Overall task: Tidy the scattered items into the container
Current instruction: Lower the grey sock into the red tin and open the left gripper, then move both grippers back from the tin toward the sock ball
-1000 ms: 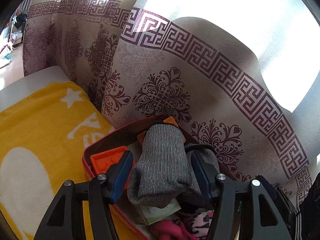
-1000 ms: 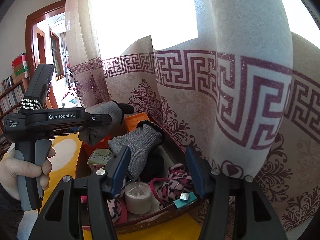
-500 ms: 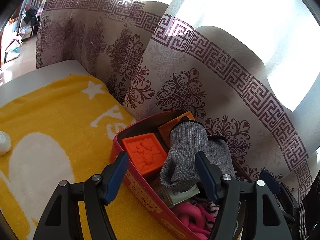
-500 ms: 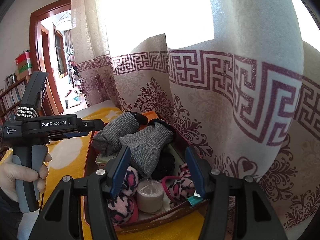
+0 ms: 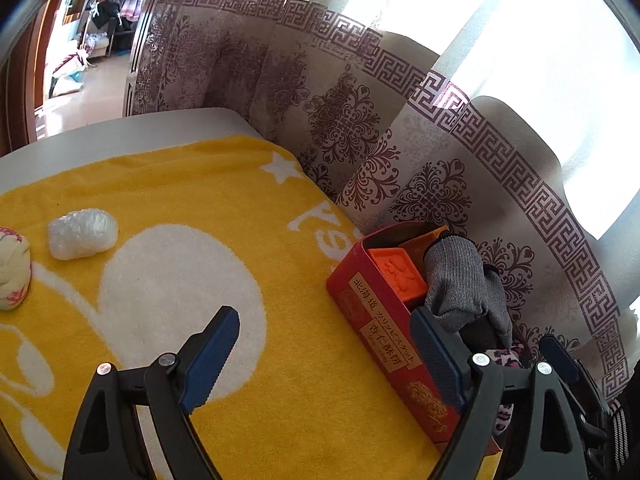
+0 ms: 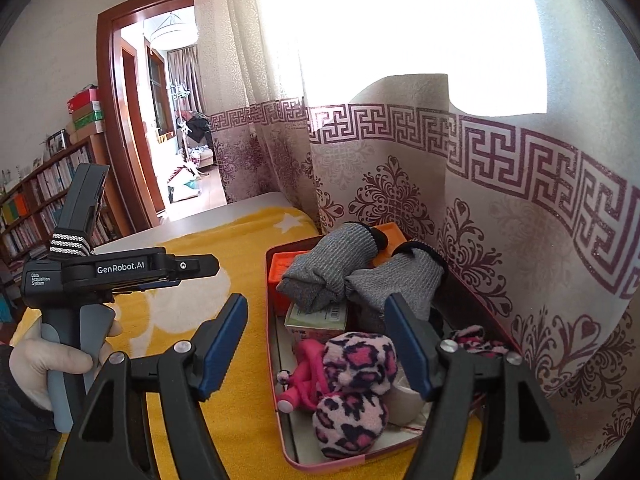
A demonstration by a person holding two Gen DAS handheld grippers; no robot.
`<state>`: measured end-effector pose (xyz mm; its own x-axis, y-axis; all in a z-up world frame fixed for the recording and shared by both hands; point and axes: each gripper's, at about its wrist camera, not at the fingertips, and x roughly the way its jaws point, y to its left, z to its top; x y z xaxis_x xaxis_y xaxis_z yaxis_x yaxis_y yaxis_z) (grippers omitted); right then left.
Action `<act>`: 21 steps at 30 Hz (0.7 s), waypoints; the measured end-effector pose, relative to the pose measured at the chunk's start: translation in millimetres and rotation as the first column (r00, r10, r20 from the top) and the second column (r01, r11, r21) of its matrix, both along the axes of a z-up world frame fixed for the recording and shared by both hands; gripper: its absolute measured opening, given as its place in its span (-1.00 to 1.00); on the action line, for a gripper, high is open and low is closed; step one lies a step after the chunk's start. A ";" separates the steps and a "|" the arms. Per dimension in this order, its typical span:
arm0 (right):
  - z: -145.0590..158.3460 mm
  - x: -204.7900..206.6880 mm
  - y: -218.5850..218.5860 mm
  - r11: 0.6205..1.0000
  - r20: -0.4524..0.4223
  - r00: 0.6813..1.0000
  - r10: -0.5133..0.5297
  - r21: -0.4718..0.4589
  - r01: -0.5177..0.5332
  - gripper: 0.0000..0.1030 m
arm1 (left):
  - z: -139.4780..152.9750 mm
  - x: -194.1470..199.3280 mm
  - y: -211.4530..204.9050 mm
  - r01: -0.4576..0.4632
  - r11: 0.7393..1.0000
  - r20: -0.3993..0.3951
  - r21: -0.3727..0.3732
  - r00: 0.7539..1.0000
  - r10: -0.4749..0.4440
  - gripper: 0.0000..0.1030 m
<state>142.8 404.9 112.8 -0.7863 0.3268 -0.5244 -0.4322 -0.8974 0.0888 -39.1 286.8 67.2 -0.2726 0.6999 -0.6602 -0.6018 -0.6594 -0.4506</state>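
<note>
The red tin box (image 5: pixel 384 332) (image 6: pixel 276 364) stands on the yellow blanket by the curtain. Two grey gloves (image 6: pixel 332 272) (image 5: pixel 456 276) lie on top inside it, over an orange block (image 5: pixel 400 272), a small carton (image 6: pixel 320 314), pink leopard earmuffs (image 6: pixel 356 380) and a white roll. My left gripper (image 5: pixel 324 356) is open and empty, left of the box; it also shows from the side in the right wrist view (image 6: pixel 192 270). My right gripper (image 6: pixel 316 344) is open and empty above the box's near end. A clear plastic bundle (image 5: pixel 82 234) and a cream pouch (image 5: pixel 12 272) lie on the blanket at the left.
A patterned curtain (image 6: pixel 480 184) hangs right behind the box. The yellow blanket (image 5: pixel 168 248) covers a white table (image 5: pixel 120 132). A doorway (image 6: pixel 168 120) and bookshelves (image 6: pixel 36 200) are at the far left.
My left gripper let go of the grey glove, which now lies in the box, and drew back to the left over the blanket. The right gripper pulled back slightly.
</note>
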 end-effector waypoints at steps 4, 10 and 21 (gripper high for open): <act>-4.5 -19.8 -19.3 0.998 0.023 0.997 0.067 -0.013 -0.067 0.47 | -4.8 -11.4 -32.5 -0.062 0.998 0.012 -0.007 0.998 0.062 0.72; -13.2 -51.0 -40.4 0.988 0.066 0.987 0.145 -0.056 -0.141 0.51 | -12.0 -30.5 -86.8 -0.173 0.984 0.022 -0.032 0.985 0.173 0.72; -30.9 -83.8 -58.9 0.974 0.131 0.969 0.209 -0.117 -0.194 0.52 | -25.6 -59.6 -178.2 -0.391 0.917 -0.009 -0.077 0.920 0.391 0.72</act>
